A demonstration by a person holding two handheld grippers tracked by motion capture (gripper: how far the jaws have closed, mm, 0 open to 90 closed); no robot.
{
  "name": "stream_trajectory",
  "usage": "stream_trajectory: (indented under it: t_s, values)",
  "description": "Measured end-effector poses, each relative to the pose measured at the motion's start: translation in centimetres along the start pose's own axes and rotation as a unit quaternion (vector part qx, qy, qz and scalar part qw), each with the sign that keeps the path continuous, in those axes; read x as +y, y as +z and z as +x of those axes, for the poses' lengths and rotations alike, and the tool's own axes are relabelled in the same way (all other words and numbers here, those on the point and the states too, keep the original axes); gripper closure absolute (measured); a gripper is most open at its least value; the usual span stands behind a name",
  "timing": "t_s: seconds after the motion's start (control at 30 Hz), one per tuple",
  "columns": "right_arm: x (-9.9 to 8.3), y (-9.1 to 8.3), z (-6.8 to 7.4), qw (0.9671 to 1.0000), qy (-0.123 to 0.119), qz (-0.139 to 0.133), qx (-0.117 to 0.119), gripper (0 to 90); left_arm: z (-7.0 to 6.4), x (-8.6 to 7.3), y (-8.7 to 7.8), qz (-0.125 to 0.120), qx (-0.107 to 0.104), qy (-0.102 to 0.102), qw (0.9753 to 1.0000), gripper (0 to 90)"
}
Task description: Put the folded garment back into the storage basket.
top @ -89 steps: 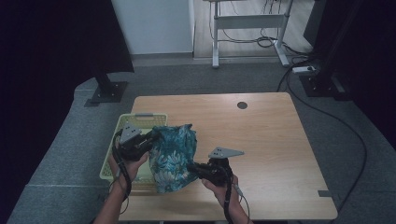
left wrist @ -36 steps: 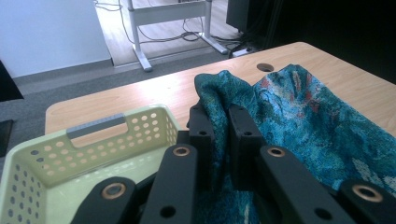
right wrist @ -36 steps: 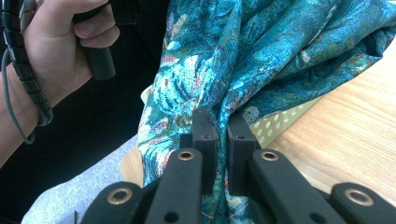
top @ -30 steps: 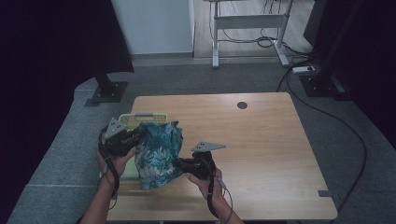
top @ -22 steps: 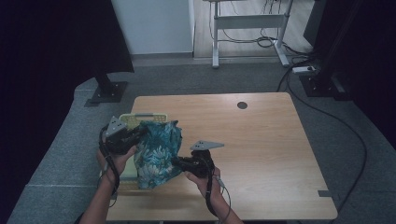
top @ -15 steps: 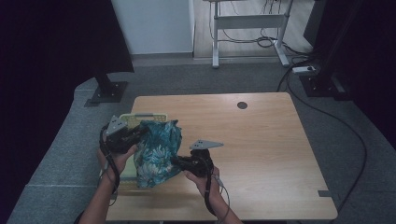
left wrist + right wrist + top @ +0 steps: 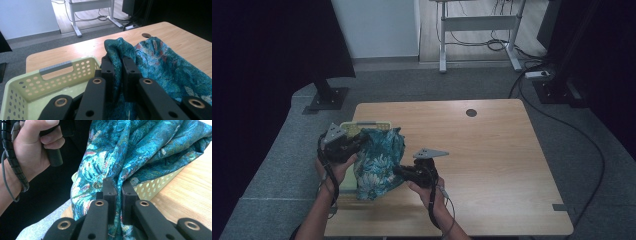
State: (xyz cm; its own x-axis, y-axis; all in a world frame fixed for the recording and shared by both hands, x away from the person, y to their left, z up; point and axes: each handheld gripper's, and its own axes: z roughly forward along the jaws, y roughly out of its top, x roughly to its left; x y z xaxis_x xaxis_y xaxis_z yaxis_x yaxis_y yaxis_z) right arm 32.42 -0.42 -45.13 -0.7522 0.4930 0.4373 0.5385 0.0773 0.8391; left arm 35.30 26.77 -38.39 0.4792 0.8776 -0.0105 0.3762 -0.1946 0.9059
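Note:
A teal floral cloth (image 7: 379, 162) hangs bunched between my two grippers over a pale green perforated basket (image 7: 357, 127) at the table's left side. My left gripper (image 7: 357, 146) is shut on the cloth's upper left edge; in the left gripper view the cloth (image 7: 160, 65) is pinched between the jaws (image 7: 117, 60) just past the basket's rim (image 7: 55, 72). My right gripper (image 7: 398, 171) is shut on the cloth's right side; in the right gripper view a fold of the cloth (image 7: 140, 150) runs between its jaws (image 7: 117, 182), with the basket wall (image 7: 155, 185) behind.
The wooden table (image 7: 492, 160) has a round cable hole (image 7: 471, 113) near its far edge. A hand on the other gripper's handle (image 7: 37, 147) shows at the upper left of the right gripper view. A desk frame (image 7: 477, 30) and floor cables stand beyond.
Both grippers have carried the cloth leftward and slightly up, from beside the basket to over it. The cloth has bunched narrower between them. Both stay shut on it.

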Motion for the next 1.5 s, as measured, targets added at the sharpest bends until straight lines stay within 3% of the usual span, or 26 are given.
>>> stream_trajectory:
  t_s: [0.97, 1.5]
  values:
    - [0.1, 2.0, 0.2, 0.9999, 0.006, 0.008, -0.003, 84.0, 1.8, -1.1, -0.3, 0.003, 0.008, -0.013, 0.9999, 81.9]
    - [0.6, 4.0, 0.0, 0.9998, 0.006, 0.015, -0.006, 84.0, 3.5, -1.6, -0.3, 0.006, 0.016, -0.023, 0.9996, 81.9]
